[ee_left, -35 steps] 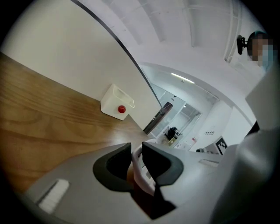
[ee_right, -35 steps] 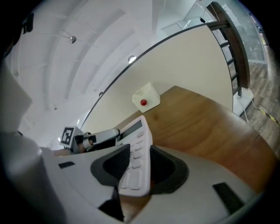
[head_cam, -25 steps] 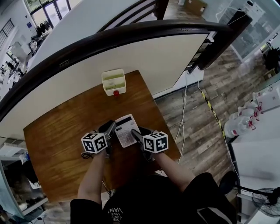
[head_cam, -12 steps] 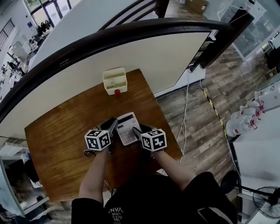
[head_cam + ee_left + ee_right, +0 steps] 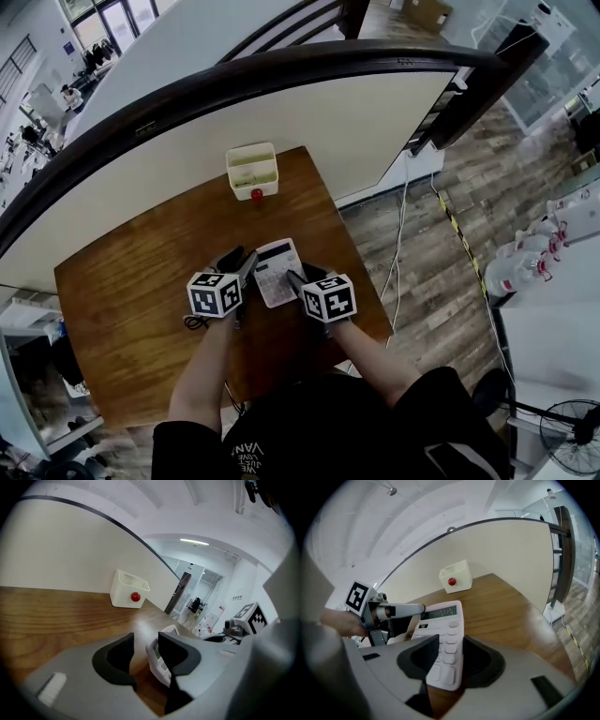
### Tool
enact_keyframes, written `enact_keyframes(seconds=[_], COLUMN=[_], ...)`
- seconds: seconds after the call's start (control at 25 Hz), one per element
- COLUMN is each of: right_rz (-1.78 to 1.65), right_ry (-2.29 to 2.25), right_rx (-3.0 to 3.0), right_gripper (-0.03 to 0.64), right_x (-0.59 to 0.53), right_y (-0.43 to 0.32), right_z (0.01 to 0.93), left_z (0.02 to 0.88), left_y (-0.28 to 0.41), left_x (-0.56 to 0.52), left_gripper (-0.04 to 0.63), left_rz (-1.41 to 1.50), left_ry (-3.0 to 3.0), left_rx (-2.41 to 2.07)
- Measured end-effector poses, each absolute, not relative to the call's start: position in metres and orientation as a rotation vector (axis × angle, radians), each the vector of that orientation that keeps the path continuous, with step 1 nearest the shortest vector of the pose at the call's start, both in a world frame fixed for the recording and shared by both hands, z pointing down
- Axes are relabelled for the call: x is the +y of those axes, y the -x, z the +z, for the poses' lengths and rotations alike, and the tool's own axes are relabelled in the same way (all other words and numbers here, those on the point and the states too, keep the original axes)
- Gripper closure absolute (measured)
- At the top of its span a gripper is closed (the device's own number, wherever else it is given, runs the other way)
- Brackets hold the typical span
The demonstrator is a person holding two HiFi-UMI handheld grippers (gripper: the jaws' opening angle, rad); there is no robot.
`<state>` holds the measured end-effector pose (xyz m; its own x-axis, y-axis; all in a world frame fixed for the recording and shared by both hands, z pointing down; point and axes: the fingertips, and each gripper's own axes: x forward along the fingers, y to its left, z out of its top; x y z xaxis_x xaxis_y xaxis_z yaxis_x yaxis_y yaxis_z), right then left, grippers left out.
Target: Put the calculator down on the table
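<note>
Our left gripper (image 5: pixel 240 264) has just been opening its jaws, which now stand apart and press on nothing. Our right gripper (image 5: pixel 302 277) clamps the calculator (image 5: pixel 445 620) between its jaws. Both point downward.

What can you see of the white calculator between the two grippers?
The calculator is a white, plastic-looking slab with pale keys and a grey display, face up over the wooden table. The right gripper clamps its near corner; the left gripper has just opened its jaws, the other edge loose between them.

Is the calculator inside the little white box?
No, the calculator is over the near half of the wooden table, well apart from the white box at the table's far edge.
</note>
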<state>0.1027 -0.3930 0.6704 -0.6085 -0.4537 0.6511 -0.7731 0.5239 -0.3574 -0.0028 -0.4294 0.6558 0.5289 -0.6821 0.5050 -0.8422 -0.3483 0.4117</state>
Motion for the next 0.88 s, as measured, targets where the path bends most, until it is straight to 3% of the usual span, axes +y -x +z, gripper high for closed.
enact_keyframes(seconds=[0.88], right_rz=[0.839], right_ry=[-1.257], right_rx=[-2.373], right_gripper=[0.469], right_x=[-0.368], right_y=[-0.123], right_z=[0.612], left_z=[0.613], left_y=[0.024], left_x=[-0.371], left_gripper=[0.422], left_rz=[0.24], left_ry=[-2.152], left_rx=[-1.268])
